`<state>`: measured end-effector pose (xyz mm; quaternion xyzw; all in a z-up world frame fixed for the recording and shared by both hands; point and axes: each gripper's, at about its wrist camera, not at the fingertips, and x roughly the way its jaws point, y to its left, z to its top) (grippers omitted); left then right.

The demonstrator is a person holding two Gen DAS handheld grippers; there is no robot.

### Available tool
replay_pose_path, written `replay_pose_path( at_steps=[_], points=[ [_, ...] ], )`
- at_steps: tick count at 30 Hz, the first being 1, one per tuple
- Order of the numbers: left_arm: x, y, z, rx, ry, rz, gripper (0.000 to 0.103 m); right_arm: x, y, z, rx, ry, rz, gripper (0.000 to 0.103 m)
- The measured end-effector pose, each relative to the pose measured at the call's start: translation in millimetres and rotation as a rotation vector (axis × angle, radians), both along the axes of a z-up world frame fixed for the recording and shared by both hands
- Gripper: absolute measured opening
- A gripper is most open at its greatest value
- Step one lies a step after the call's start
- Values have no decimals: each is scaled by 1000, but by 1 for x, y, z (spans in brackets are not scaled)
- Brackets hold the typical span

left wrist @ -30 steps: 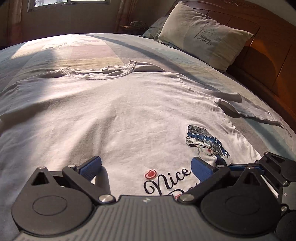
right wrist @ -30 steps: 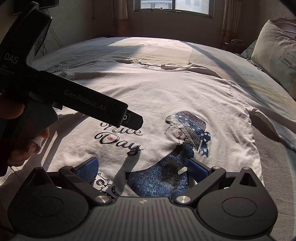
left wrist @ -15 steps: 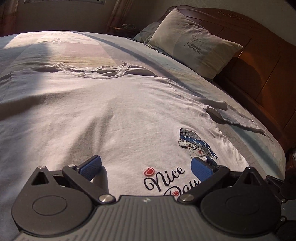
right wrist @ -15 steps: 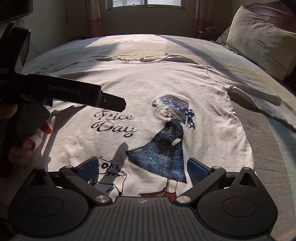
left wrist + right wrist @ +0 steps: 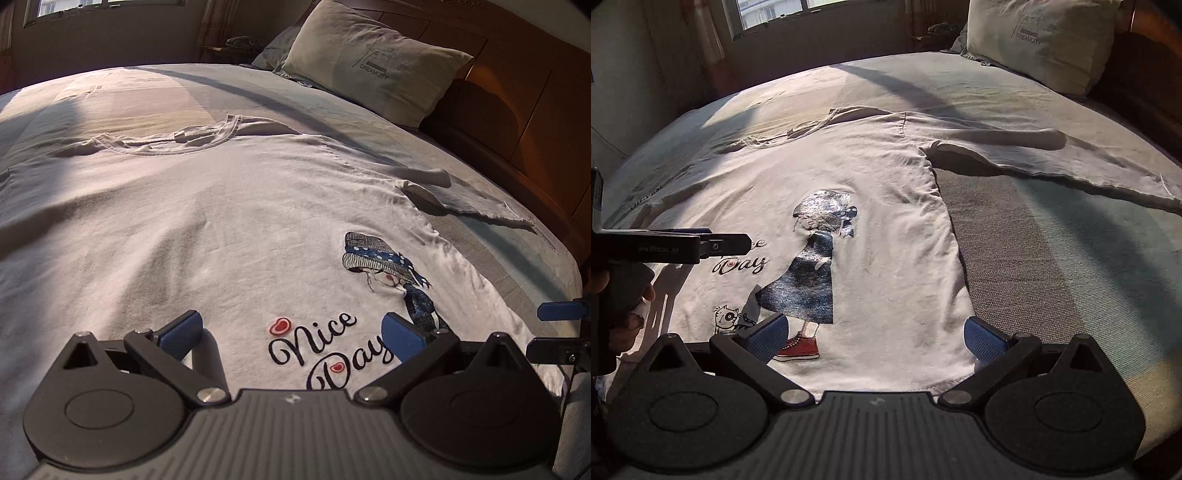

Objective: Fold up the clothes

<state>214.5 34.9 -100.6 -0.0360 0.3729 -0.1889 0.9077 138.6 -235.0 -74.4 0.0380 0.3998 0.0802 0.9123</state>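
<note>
We have the white T-shirt (image 5: 871, 192) spread flat, print up, on the bed (image 5: 1071, 266). Our left gripper (image 5: 291, 334) and right gripper (image 5: 873, 334) both hover over its lower half, fingers wide apart, holding nothing. A pillow (image 5: 373, 62) sits by the headboard.

White t-shirt (image 5: 221, 229) lies flat on the bed (image 5: 480, 155), pillow (image 5: 373, 55) at 1 o'clock, left gripper (image 5: 291, 334) spread wide above the print.

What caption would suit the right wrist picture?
Open right tongs poised above the hem of a white printed T-shirt spread flat on a bed.
</note>
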Motion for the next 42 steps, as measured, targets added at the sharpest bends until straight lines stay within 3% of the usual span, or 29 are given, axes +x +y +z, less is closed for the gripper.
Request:
replay_pose_path(
  at_steps=[7, 11, 14, 19, 21, 24, 26, 28, 30, 33, 38, 42],
  points=[
    [3, 1, -2, -11, -14, -1, 102, 103, -105, 32, -180, -119, -235, 103],
    [4, 2, -3, -17, -22, 0, 102, 182, -162, 7, -295, -63, -329, 103],
    [4, 1, -4, -9, -39, -6, 102, 220, -196, -14, -242, -38, -387, 103],
    [4, -4, -6, 28, -57, -9, 102, 228, -223, -45, -188, 19, -377, 103],
    [4, -4, -6, 27, -55, -10, 102, 213, -231, -47, -188, 2, -345, 103],
    [6, -1, -4, 12, -40, -8, 102, 208, -241, -39, -173, 54, -368, 103],
    [8, 2, -1, -11, -22, 3, 102, 216, -236, -29, -197, 119, -402, 103],
    [9, 8, 1, -47, 4, 10, 102, 226, -217, -11, -205, 107, -396, 103],
    [11, 12, 3, -60, 25, 1, 102, 239, -189, 9, -105, 81, -333, 103],
    [15, 16, 4, -33, 39, 19, 102, 270, -140, 32, 87, 115, -236, 103],
    [18, 28, 6, -43, 61, 40, 102, 320, -67, 14, 109, 247, -176, 103],
    [13, 36, 14, 89, 86, 107, 102, 359, -9, -4, 103, 359, -134, 103]
  ],
)
